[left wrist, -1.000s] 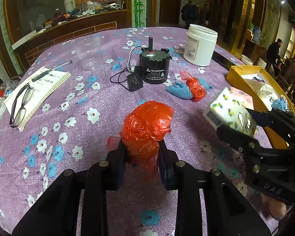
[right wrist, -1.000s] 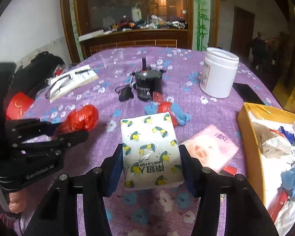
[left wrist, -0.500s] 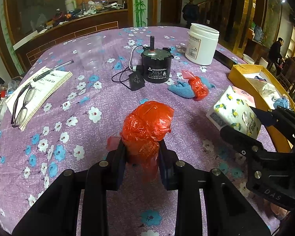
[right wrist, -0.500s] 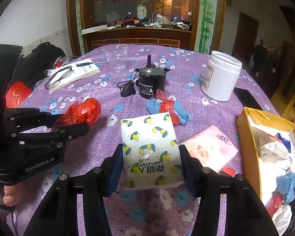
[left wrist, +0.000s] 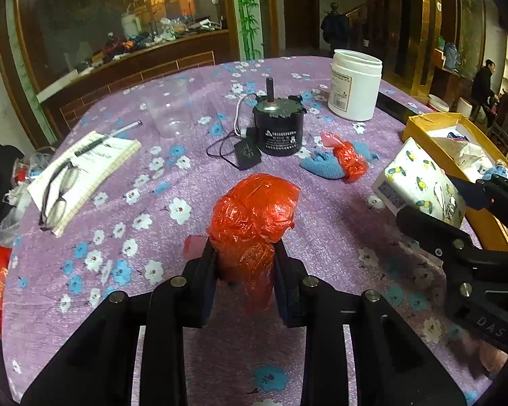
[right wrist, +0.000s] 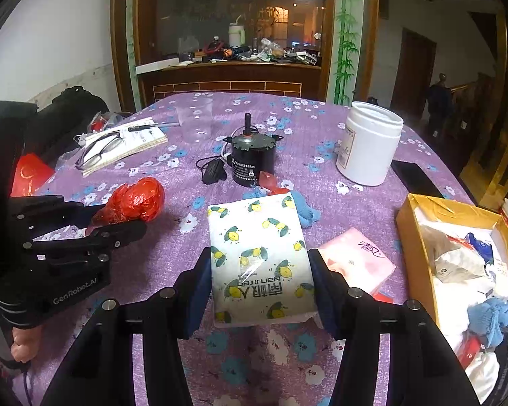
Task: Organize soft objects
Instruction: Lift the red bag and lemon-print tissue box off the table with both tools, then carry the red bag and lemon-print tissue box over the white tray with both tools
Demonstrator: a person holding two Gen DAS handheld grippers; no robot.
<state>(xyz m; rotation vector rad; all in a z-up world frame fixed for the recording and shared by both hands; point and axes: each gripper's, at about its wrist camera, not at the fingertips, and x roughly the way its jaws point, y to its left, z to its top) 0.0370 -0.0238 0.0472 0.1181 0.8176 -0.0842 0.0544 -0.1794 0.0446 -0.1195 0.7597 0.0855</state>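
Note:
My left gripper (left wrist: 244,264) is shut on a crumpled red plastic bag (left wrist: 254,213), held above the purple flowered tablecloth; it also shows in the right wrist view (right wrist: 135,201). My right gripper (right wrist: 259,280) is shut on a white tissue pack with lemon print (right wrist: 259,257), also seen in the left wrist view (left wrist: 420,182). A yellow box (right wrist: 415,237) with soft items stands at the right. A pink tissue pack (right wrist: 359,260) lies beside it. A blue cloth (left wrist: 325,165) with a second red bag (left wrist: 350,160) lies mid-table.
A black motor (left wrist: 279,128) with cable, a white jar (left wrist: 354,84), a clear cup (left wrist: 171,115), and a notebook with glasses and pen (left wrist: 84,165) lie on the table. A black phone (right wrist: 415,177) lies beyond the box.
Both grippers have risen slightly with their loads. The tissue pack has shifted a little toward the yellow box.

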